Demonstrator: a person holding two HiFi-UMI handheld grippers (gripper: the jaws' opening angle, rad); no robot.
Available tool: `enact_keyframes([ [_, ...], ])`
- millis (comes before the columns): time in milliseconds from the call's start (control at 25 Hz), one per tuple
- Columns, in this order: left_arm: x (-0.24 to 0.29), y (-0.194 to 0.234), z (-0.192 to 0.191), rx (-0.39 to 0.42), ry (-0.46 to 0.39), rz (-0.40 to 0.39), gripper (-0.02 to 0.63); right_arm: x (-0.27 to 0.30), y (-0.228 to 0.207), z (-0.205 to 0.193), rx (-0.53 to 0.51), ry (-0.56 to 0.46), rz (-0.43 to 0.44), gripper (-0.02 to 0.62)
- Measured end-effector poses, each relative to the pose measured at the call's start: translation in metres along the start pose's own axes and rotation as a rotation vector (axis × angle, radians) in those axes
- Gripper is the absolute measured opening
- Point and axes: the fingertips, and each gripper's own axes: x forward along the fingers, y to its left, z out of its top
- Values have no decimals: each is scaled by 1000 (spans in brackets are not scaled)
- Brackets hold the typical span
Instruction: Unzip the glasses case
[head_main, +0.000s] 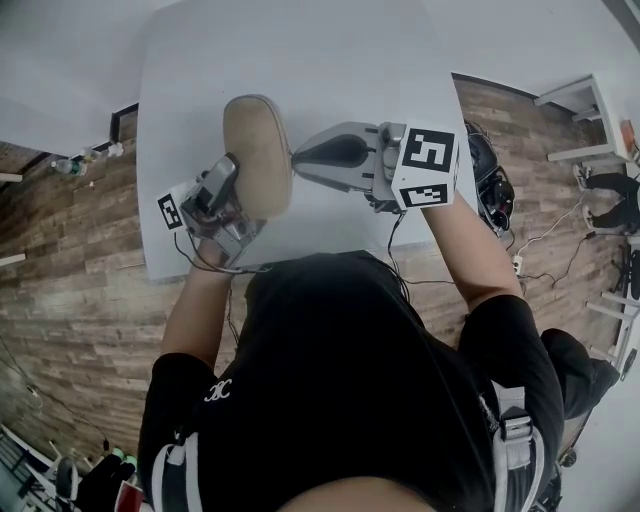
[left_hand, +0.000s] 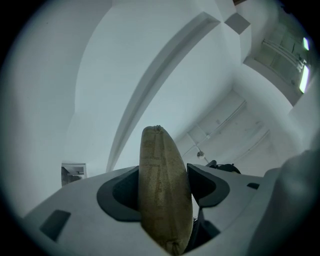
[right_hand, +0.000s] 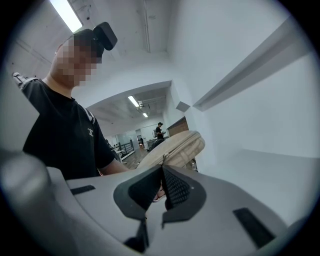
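A tan oval glasses case (head_main: 258, 150) stands on end above the white table (head_main: 330, 60). My left gripper (head_main: 238, 195) is shut on its lower end. In the left gripper view the case (left_hand: 162, 185) fills the gap between the two dark pads, narrow edge toward the camera. My right gripper (head_main: 297, 155) comes in from the right, tips against the case's side. In the right gripper view its jaws (right_hand: 161, 170) are shut, meeting at the zipper seam of the case (right_hand: 175, 147) on a small metal zipper pull (right_hand: 164, 159).
The table's near edge runs just under my hands. Wooden floor lies on both sides. A black bag and cables (head_main: 495, 185) sit on the floor at the right, with a white stand (head_main: 585, 110) beyond. A person (right_hand: 159, 129) stands far off in the room.
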Motion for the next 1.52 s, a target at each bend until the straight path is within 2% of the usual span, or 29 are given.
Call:
enact_keyframes([
  [160, -5, -4, 8, 76, -56, 48, 284, -1, -2, 2, 22, -9, 0, 20],
  [280, -10, -2, 13, 112, -93, 98, 284, 1, -4, -2, 37, 23, -3, 20],
  [440, -13, 8, 24, 113, -155, 132, 284, 4, -1, -16, 28, 108, 17, 20],
  [600, -13, 19, 30, 106, -176, 163, 284, 1, -2, -26, 31, 144, 17, 20],
  [920, -12, 37, 46, 106, -267, 270, 284, 4, 2, -45, 51, 185, 27, 19],
  [1080, -10, 43, 51, 148, -305, 337, 284, 6, 1, -51, 73, 185, 16, 19],
  [1280, -10, 51, 48, 216, -305, 418, 284, 11, 5, -64, 80, 208, 6, 20],
  [1520, -4, 68, 42, 236, -307, 495, 284, 16, 7, -75, 31, 266, -19, 19],
])
